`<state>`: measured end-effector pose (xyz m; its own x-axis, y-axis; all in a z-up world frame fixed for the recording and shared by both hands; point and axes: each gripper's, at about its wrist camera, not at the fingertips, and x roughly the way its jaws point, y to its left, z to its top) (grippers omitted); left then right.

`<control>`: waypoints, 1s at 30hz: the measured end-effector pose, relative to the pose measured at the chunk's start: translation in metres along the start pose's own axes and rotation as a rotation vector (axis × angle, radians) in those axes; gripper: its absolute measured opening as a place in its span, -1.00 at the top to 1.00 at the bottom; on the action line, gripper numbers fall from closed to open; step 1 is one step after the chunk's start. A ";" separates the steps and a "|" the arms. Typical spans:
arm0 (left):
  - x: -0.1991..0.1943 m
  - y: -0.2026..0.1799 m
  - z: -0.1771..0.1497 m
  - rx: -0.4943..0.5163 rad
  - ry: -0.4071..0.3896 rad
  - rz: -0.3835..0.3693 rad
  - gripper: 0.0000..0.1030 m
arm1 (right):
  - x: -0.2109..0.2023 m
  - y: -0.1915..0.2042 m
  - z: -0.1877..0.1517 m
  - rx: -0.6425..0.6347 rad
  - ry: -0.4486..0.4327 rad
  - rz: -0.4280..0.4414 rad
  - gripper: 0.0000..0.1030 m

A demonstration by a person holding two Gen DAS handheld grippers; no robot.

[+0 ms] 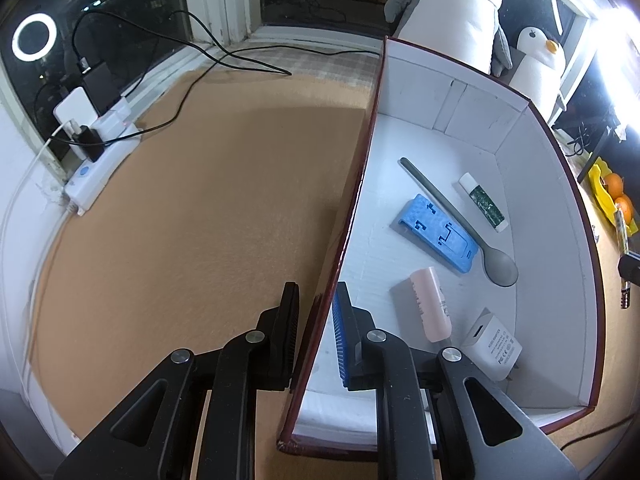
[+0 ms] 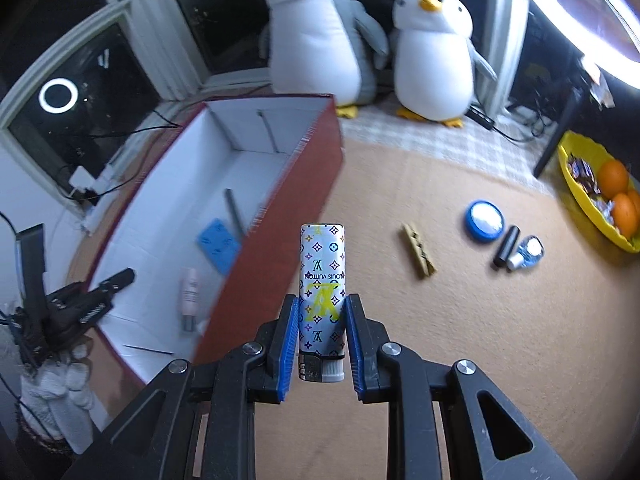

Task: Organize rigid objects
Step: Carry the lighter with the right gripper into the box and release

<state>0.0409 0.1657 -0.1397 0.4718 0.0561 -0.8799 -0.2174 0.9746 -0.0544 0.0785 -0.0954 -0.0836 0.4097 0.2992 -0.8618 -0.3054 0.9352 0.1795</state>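
A box, dark red outside and white inside, stands on the tan table. My left gripper is shut on its near left wall, one finger on each side. Inside lie a blue phone stand, a grey spoon, a white-and-green tube, a pink tube and a white charger. My right gripper is shut on a patterned lighter, held upright above the table, just right of the box's red outer wall. The left gripper and a gloved hand show at that view's left edge.
On the table right of the box lie a wooden clothespin, a blue round tin, a black cylinder and a small bottle. A yellow bowl of oranges sits far right. Two plush penguins stand behind the box. A power strip with cables lies left.
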 end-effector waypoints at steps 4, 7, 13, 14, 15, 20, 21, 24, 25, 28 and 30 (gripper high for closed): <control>-0.003 0.002 -0.001 -0.007 -0.007 -0.009 0.74 | -0.002 0.026 0.006 -0.043 -0.009 0.033 0.60; -0.005 0.002 -0.002 -0.009 -0.014 -0.012 0.74 | 0.000 0.039 0.008 -0.068 -0.009 0.048 0.60; -0.007 0.004 -0.002 -0.013 -0.026 -0.016 0.79 | 0.014 0.061 0.015 -0.108 0.005 0.062 0.60; -0.007 0.005 -0.002 -0.015 -0.028 -0.017 0.81 | 0.016 0.064 0.017 -0.111 0.008 0.064 0.60; -0.007 0.006 -0.002 -0.018 -0.031 -0.017 0.82 | 0.019 0.067 0.018 -0.116 0.010 0.065 0.60; -0.008 0.007 -0.003 -0.026 -0.036 -0.020 0.82 | 0.034 0.081 0.024 -0.145 0.035 0.057 0.60; -0.008 0.007 -0.003 -0.027 -0.037 -0.021 0.82 | 0.037 0.082 0.025 -0.148 0.041 0.059 0.60; -0.007 0.008 -0.003 -0.029 -0.037 -0.022 0.82 | 0.048 0.085 0.026 -0.155 0.062 0.058 0.60; -0.007 0.008 -0.002 -0.029 -0.037 -0.023 0.82 | 0.051 0.086 0.026 -0.156 0.068 0.059 0.60; -0.007 0.008 -0.002 -0.028 -0.036 -0.022 0.82 | 0.059 0.089 0.025 -0.165 0.087 0.062 0.60; -0.007 0.007 -0.002 -0.028 -0.035 -0.021 0.82 | 0.064 0.090 0.025 -0.168 0.097 0.063 0.60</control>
<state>0.0339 0.1720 -0.1350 0.5062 0.0436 -0.8613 -0.2304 0.9693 -0.0863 0.0984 0.0129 -0.1107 0.3029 0.3287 -0.8945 -0.4699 0.8681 0.1599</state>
